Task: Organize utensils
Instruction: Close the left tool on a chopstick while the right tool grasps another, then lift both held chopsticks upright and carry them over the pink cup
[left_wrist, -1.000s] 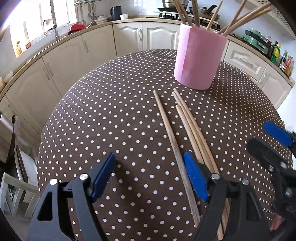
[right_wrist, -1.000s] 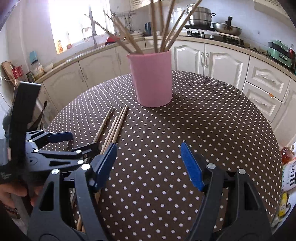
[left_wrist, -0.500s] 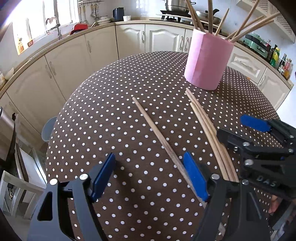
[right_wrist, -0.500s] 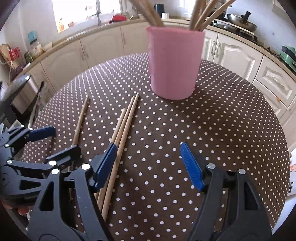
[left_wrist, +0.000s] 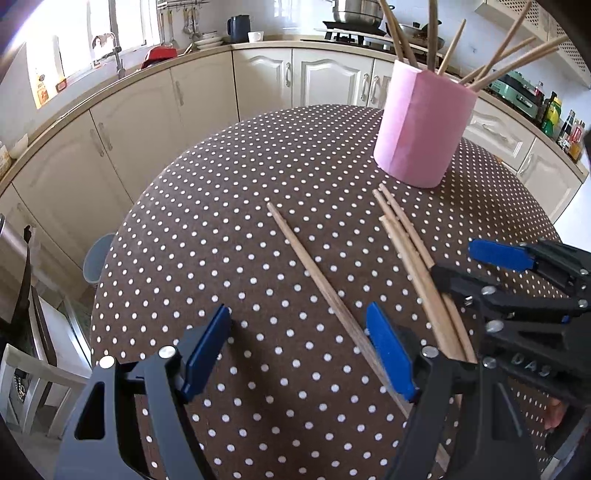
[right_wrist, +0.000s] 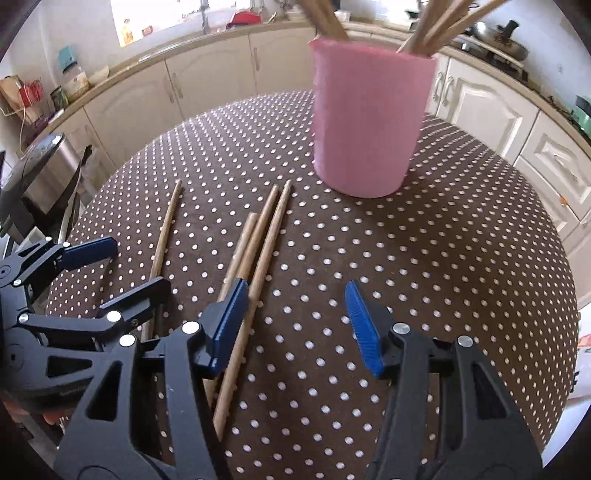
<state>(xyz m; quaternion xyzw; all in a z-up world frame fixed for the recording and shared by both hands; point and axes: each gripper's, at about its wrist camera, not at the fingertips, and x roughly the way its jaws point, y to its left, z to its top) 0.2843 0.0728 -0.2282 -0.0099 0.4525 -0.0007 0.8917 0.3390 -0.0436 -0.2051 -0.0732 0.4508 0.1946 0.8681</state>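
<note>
- The left gripper (left_wrist: 299, 354) hangs low over the table (left_wrist: 221, 229) with its jaws spread wide and nothing between them.
- A lone chopstick (left_wrist: 317, 284) lies flat on the cloth, running from ahead of that gripper back under its right finger (left_wrist: 388, 358).
- A bundle (left_wrist: 413, 258) of three chopsticks lies just right of the left gripper, side by side and touching, their far ends pointing to the cup (left_wrist: 423, 125).
- The right gripper (right_wrist: 291, 325) is also spread wide and holds nothing; its left finger (right_wrist: 225, 325) sits over the bundle (right_wrist: 255, 251), whether touching I cannot tell.
- The cup (right_wrist: 369, 125) stands upright straight ahead of the right gripper, just past the bundle's tips, with more chopsticks leaning in it.
- The lone chopstick (right_wrist: 164, 236) lies left of the right gripper, apart from the bundle, its near end hidden under the left gripper (right_wrist: 122, 269).
</note>
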